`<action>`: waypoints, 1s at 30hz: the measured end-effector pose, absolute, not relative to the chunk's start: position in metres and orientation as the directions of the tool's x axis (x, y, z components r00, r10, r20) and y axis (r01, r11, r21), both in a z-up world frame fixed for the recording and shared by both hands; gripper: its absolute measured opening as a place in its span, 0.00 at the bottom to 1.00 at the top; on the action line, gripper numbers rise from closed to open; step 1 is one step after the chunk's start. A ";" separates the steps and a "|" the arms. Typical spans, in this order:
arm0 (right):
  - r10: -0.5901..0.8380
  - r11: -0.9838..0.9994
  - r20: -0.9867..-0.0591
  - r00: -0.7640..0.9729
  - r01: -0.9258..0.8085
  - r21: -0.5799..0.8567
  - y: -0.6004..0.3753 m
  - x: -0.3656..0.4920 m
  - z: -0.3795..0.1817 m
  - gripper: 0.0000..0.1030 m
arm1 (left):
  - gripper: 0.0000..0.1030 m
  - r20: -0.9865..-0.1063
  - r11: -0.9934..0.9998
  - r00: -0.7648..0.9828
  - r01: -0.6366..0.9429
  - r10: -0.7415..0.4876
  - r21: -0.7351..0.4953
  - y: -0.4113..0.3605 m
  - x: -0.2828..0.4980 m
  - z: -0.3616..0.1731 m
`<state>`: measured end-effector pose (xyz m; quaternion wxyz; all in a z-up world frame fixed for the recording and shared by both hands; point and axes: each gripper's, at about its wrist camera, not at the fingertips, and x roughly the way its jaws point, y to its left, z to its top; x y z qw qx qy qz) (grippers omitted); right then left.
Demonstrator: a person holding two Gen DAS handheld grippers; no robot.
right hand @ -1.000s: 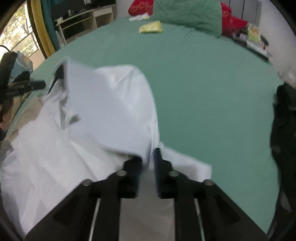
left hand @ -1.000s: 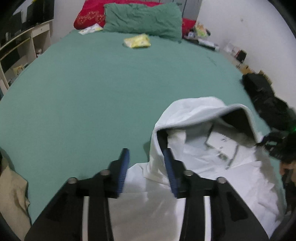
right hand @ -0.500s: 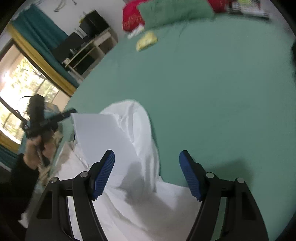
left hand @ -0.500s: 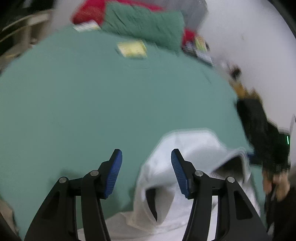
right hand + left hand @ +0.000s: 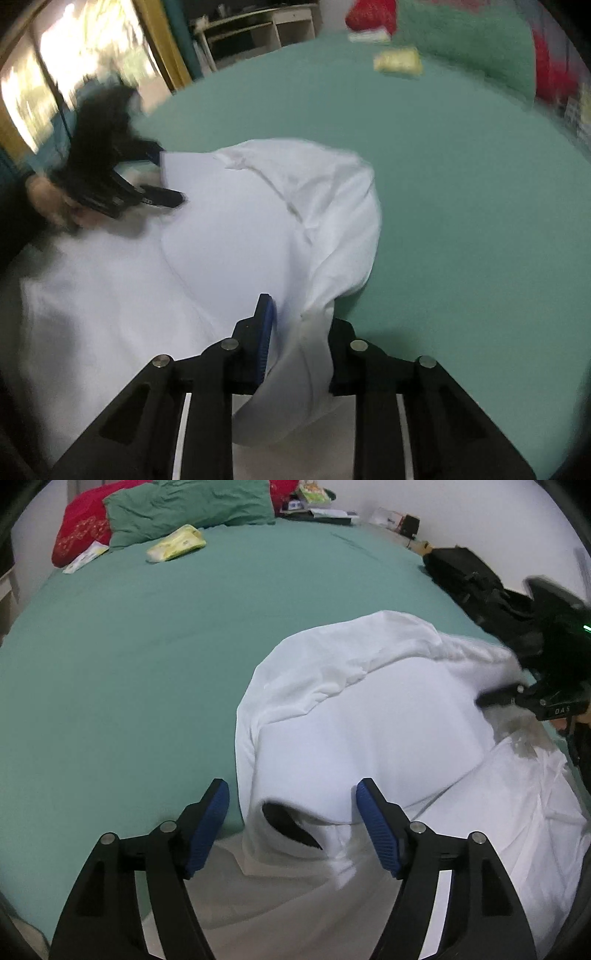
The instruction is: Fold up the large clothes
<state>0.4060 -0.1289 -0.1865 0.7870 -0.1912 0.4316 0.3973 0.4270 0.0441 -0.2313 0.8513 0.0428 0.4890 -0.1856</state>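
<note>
A white hooded garment lies on the green bed sheet, its hood folded down over the body. My left gripper is open above the hood's near-left edge, holding nothing. My right gripper straddles a fold of the white garment that drapes over its right finger; its jaws stand partly apart. The right gripper also shows in the left wrist view at the garment's right edge, and the left gripper shows blurred in the right wrist view.
A green pillow and a red pillow lie at the bed's head, with a yellow packet nearby. A black bag sits at the bed's right edge. Shelves and a window stand left.
The hood, open and upright a second ago, now lies folded over the body. My left gripper opened wide. My right gripper let go, opened, then came back around a fold.
</note>
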 end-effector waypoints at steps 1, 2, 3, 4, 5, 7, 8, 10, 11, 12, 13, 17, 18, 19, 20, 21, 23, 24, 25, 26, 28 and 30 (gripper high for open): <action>0.413 0.611 -0.821 0.394 -0.788 -0.071 -0.122 0.403 -0.181 0.22 | 0.58 -0.838 0.932 0.476 0.348 -0.267 -0.099 0.040 0.431 -0.226; 0.359 0.601 -0.795 0.489 -0.773 -0.204 -0.115 0.397 -0.177 0.21 | 0.36 -0.823 0.935 0.502 0.343 -0.264 -0.090 0.041 0.431 -0.221; 0.317 0.579 -0.751 0.579 -0.745 -0.330 -0.106 0.391 -0.175 0.21 | 0.32 -0.805 0.942 0.540 0.327 -0.246 -0.069 0.044 0.430 -0.216; 0.290 0.567 -0.711 0.640 -0.714 -0.412 -0.100 0.387 -0.174 0.20 | 0.31 -0.781 0.955 0.587 0.295 -0.214 -0.040 0.044 0.430 -0.211; 0.252 0.533 -0.653 0.714 -0.666 -0.522 -0.092 0.378 -0.178 0.18 | 0.28 -0.771 0.960 0.602 0.277 -0.208 -0.042 0.044 0.429 -0.210; 0.233 0.479 -0.593 0.770 -0.622 -0.619 -0.086 0.364 -0.189 0.18 | 0.27 -0.776 0.962 0.596 0.270 -0.207 -0.048 0.043 0.424 -0.210; 0.236 0.436 -0.558 0.795 -0.600 -0.671 -0.084 0.352 -0.198 0.18 | 0.26 -0.777 0.960 0.596 0.277 -0.205 -0.041 0.043 0.418 -0.209; 0.233 0.359 -0.515 0.825 -0.565 -0.743 -0.086 0.329 -0.213 0.18 | 0.25 -0.778 0.954 0.595 0.298 -0.201 -0.018 0.039 0.402 -0.209; 0.237 0.342 -0.503 0.831 -0.556 -0.757 -0.089 0.322 -0.216 0.18 | 0.24 -0.778 0.950 0.594 0.311 -0.204 -0.011 0.038 0.390 -0.208; 0.249 0.328 -0.489 0.836 -0.548 -0.770 -0.093 0.309 -0.218 0.18 | 0.23 -0.777 0.949 0.596 0.316 -0.200 -0.001 0.038 0.381 -0.207; 0.258 0.323 -0.466 0.846 -0.530 -0.784 -0.096 0.296 -0.218 0.18 | 0.23 -0.771 0.946 0.607 0.322 -0.191 0.020 0.038 0.368 -0.204; 0.295 0.299 -0.419 0.859 -0.499 -0.813 -0.115 0.266 -0.214 0.19 | 0.19 -0.761 0.948 0.627 0.315 -0.169 0.048 0.038 0.334 -0.194; 0.294 0.291 -0.406 0.865 -0.485 -0.824 -0.117 0.254 -0.213 0.19 | 0.19 -0.756 0.949 0.632 0.312 -0.172 0.044 0.038 0.327 -0.191; 0.295 0.289 -0.399 0.868 -0.479 -0.829 -0.120 0.249 -0.213 0.19 | 0.19 -0.744 0.951 0.644 0.307 -0.175 0.043 0.039 0.315 -0.186; 0.302 0.276 -0.400 0.865 -0.481 -0.832 -0.123 0.238 -0.214 0.19 | 0.18 -0.744 0.952 0.646 0.303 -0.173 0.042 0.038 0.308 -0.184; 0.298 0.267 -0.409 0.862 -0.487 -0.832 -0.124 0.234 -0.215 0.19 | 0.17 -0.746 0.954 0.643 0.298 -0.173 0.036 0.038 0.302 -0.183; 0.288 0.256 -0.435 0.853 -0.507 -0.823 -0.127 0.221 -0.219 0.19 | 0.16 -0.756 0.954 0.630 0.299 -0.177 0.025 0.036 0.284 -0.182; 0.282 0.256 -0.459 0.843 -0.527 -0.811 -0.131 0.213 -0.220 0.19 | 0.16 -0.759 0.954 0.627 0.299 -0.174 0.029 0.035 0.276 -0.181; 0.281 0.258 -0.474 0.835 -0.541 -0.800 -0.131 0.214 -0.219 0.19 | 0.16 -0.762 0.955 0.623 0.296 -0.176 0.021 0.035 0.266 -0.181; 0.280 0.263 -0.502 0.818 -0.569 -0.779 -0.134 0.208 -0.219 0.19 | 0.16 -0.766 0.956 0.617 0.294 -0.181 0.010 0.035 0.256 -0.181; 0.266 0.281 -0.529 0.806 -0.590 -0.757 -0.138 0.204 -0.218 0.19 | 0.16 -0.777 0.955 0.604 0.296 -0.175 0.015 0.034 0.240 -0.183; 0.253 0.317 -0.538 0.804 -0.595 -0.739 -0.141 0.206 -0.215 0.11 | 0.16 -0.782 0.956 0.603 0.292 -0.157 0.033 0.034 0.229 -0.184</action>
